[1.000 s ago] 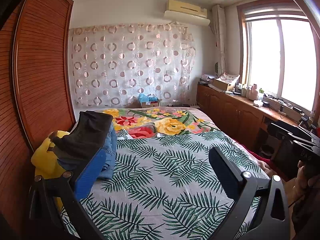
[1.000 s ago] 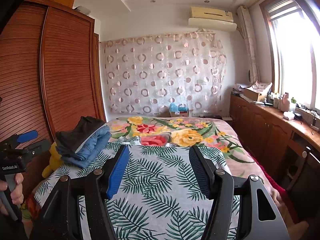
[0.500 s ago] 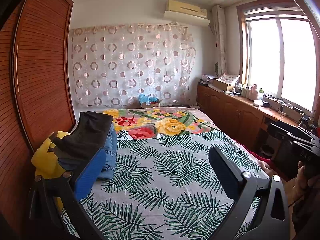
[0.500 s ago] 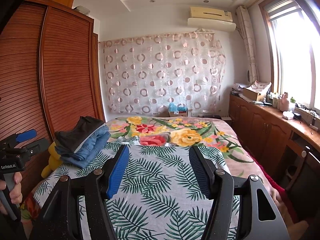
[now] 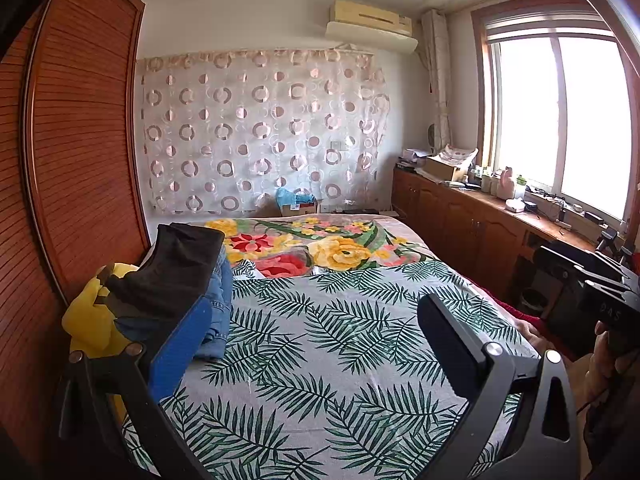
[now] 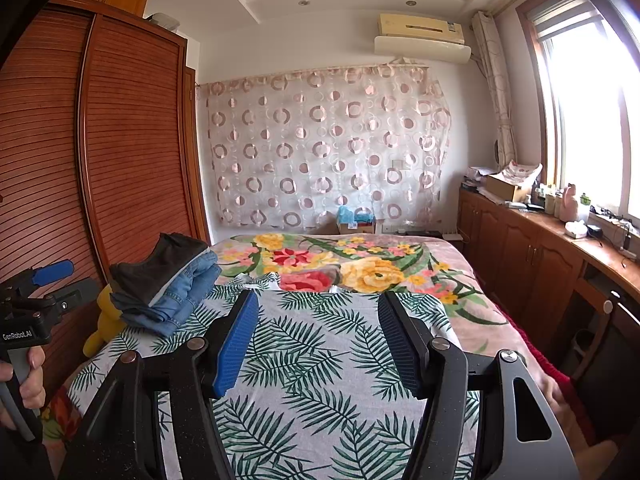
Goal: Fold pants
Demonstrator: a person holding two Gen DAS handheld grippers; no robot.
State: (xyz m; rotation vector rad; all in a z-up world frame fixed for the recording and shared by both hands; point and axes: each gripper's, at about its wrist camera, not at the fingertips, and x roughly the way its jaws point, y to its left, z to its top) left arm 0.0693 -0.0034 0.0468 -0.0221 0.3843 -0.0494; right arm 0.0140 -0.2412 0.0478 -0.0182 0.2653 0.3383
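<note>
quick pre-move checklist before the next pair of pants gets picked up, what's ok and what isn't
1. Left tool open, nothing between its pads: ok.
2. Right tool open, nothing held: ok.
3. Pants stack in view at the bed's left edge, dark pair over denim: ok.
4. Leaf-print sheet ahead of both tools bare for folding: ok.
5. Stack already folded, or waiting to be folded: cannot tell.
6. Yellow soft toy pressed against the stack, might snag: not ok.

The bed (image 6: 496,304) is covered by a palm-leaf sheet (image 6: 320,344), with a flowered blanket (image 6: 360,264) at its far end. A pile of folded pants (image 6: 168,284) lies on its left edge beside a yellow toy (image 6: 105,320).
</note>
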